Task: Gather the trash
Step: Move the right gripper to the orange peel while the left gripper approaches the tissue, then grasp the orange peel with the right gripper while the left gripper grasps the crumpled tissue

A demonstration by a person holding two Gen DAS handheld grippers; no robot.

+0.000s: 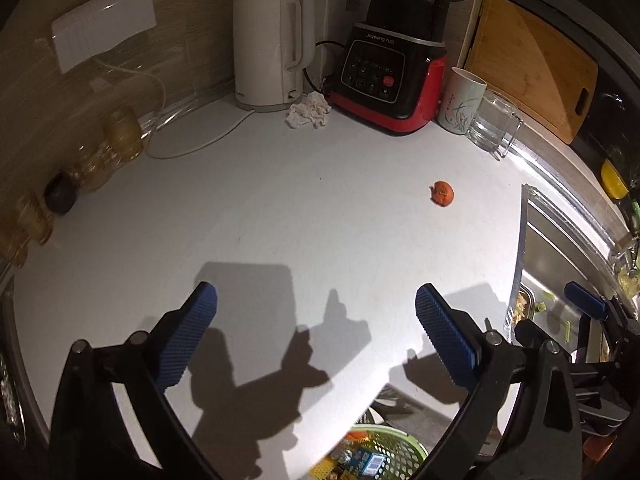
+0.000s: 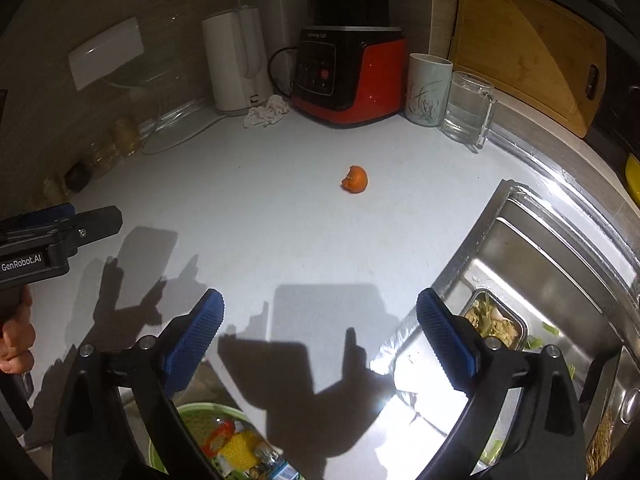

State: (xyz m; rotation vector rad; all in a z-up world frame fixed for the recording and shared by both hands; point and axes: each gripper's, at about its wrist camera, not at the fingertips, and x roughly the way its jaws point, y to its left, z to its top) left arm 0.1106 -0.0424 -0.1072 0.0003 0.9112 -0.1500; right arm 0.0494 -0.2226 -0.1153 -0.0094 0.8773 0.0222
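An orange peel (image 1: 442, 193) lies on the white counter, also in the right wrist view (image 2: 355, 179). A crumpled white tissue (image 1: 309, 111) sits at the back between the kettle and the blender, also in the right wrist view (image 2: 267, 111). A green perforated trash basket (image 1: 374, 454) with wrappers stands below the counter's front edge, also in the right wrist view (image 2: 208, 440). My left gripper (image 1: 316, 312) is open and empty over the counter. My right gripper (image 2: 320, 316) is open and empty, near the sink edge.
A white kettle (image 1: 272, 48), a red and black blender (image 1: 392, 76), a white cup (image 1: 462, 100) and a glass mug (image 1: 494, 124) line the back. A steel sink (image 2: 552, 280) with food scraps is at right. Jars (image 1: 100, 152) stand at left.
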